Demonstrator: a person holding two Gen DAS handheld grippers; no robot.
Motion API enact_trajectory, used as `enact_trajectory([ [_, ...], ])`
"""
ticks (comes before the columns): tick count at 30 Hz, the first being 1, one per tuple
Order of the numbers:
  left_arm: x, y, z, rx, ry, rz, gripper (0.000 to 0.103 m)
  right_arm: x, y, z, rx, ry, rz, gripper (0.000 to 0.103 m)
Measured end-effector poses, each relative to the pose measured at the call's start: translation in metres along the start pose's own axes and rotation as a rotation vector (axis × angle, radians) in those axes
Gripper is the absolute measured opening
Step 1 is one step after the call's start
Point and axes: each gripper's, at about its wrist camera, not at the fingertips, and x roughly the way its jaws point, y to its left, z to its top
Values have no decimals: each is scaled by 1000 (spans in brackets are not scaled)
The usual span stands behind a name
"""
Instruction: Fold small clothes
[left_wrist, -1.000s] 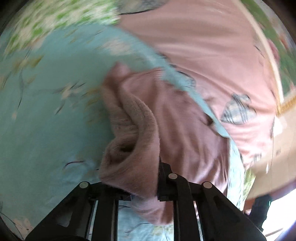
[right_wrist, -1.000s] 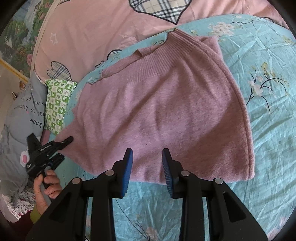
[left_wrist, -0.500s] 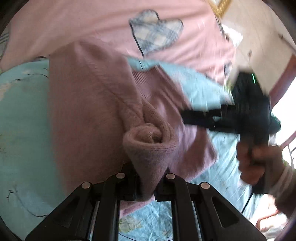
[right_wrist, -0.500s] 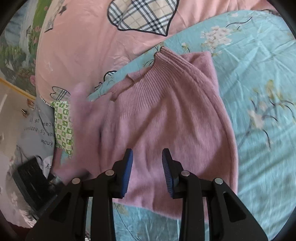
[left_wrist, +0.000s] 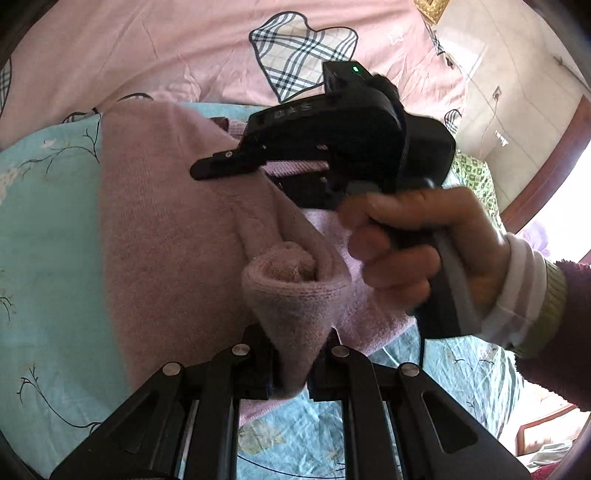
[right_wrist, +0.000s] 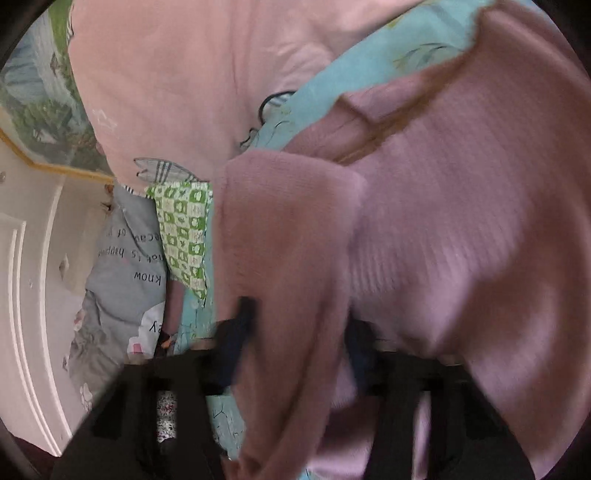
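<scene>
A mauve knitted sweater (left_wrist: 166, 236) lies on a light blue flowered bedsheet (left_wrist: 40, 229). My left gripper (left_wrist: 291, 369) is shut on the sweater's sleeve cuff (left_wrist: 291, 295) and holds it lifted over the sweater body. My right gripper (left_wrist: 221, 168) shows in the left wrist view, held in a hand, above the sweater's neck area. In the right wrist view the picture is blurred: the sweater (right_wrist: 461, 221) fills the frame and the sleeve (right_wrist: 280, 258) hangs between my right gripper's fingers (right_wrist: 236, 343), which stand apart.
A pink quilt with plaid hearts (left_wrist: 221, 51) lies beyond the sweater. A green checked cloth (right_wrist: 184, 229) and a grey printed cloth (right_wrist: 125, 258) lie at the bed's left side. A white door (right_wrist: 26, 295) stands beyond.
My left gripper has carried the sleeve across over the sweater body. My right gripper has moved in close above the sweater, and the sleeve now hangs between its fingers.
</scene>
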Motion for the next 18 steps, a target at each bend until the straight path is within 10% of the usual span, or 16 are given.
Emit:
enact_trajectory([
  [8,-3,-62,23,105,-50,-127,11,-112,41,-18,-198,-208,-11,15],
  [18,88,-108,15,158,95,-127,11,-145,-44,-31,-127,-222,-262,15],
])
